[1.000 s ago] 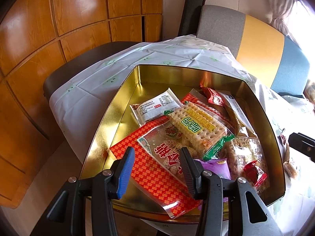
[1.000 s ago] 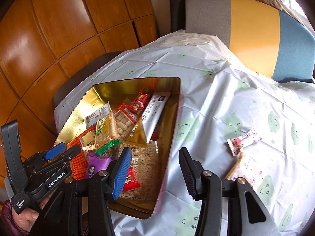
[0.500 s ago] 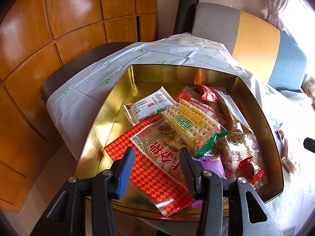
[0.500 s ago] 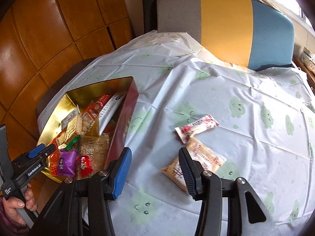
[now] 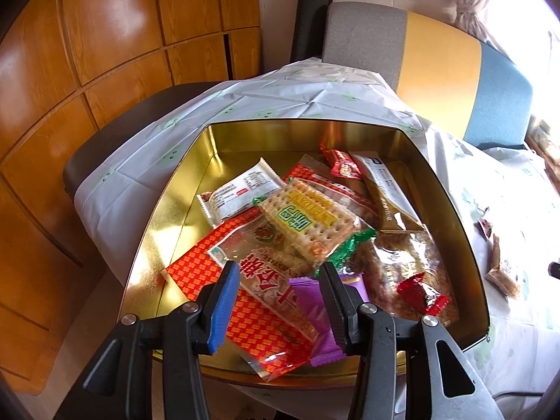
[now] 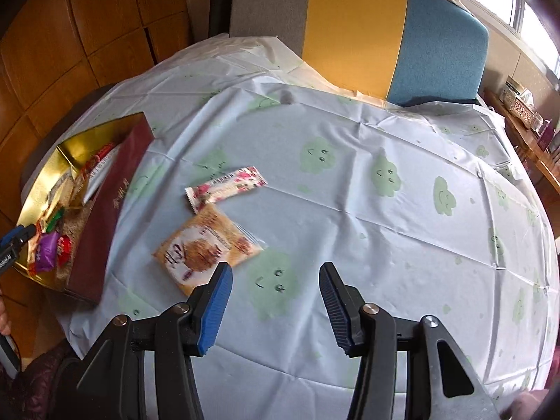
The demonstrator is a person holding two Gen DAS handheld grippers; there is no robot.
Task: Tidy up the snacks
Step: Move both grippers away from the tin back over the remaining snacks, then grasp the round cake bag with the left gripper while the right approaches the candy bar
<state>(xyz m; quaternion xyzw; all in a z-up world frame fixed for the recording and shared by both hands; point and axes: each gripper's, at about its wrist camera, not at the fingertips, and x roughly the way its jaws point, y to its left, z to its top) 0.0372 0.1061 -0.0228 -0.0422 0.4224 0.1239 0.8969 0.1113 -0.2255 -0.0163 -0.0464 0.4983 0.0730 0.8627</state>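
A gold tin (image 5: 182, 189) on the table's left edge holds several snack packets: a cracker pack (image 5: 308, 220), a red checked bag (image 5: 245, 301), a purple packet (image 5: 315, 301) and a red candy (image 5: 421, 294). My left gripper (image 5: 278, 301) is open and empty, just above the tin's near edge. In the right wrist view the tin (image 6: 112, 206) shows its dark red side. Two packets lie on the tablecloth: a pink flowered bar (image 6: 225, 187) and an orange cookie bag (image 6: 206, 248). My right gripper (image 6: 273, 301) is open and empty, hovering just right of the cookie bag.
The table has a pale blue cloth with green smiley clouds (image 6: 385, 175). A grey, yellow and blue chair (image 6: 357, 31) stands behind it. Wooden panels (image 5: 87, 70) line the left wall. A dark chair seat (image 5: 105, 147) sits left of the table.
My right gripper has swung right, from over the tin to over the cloth by the two loose packets. My left gripper has shifted only slightly over the tin.
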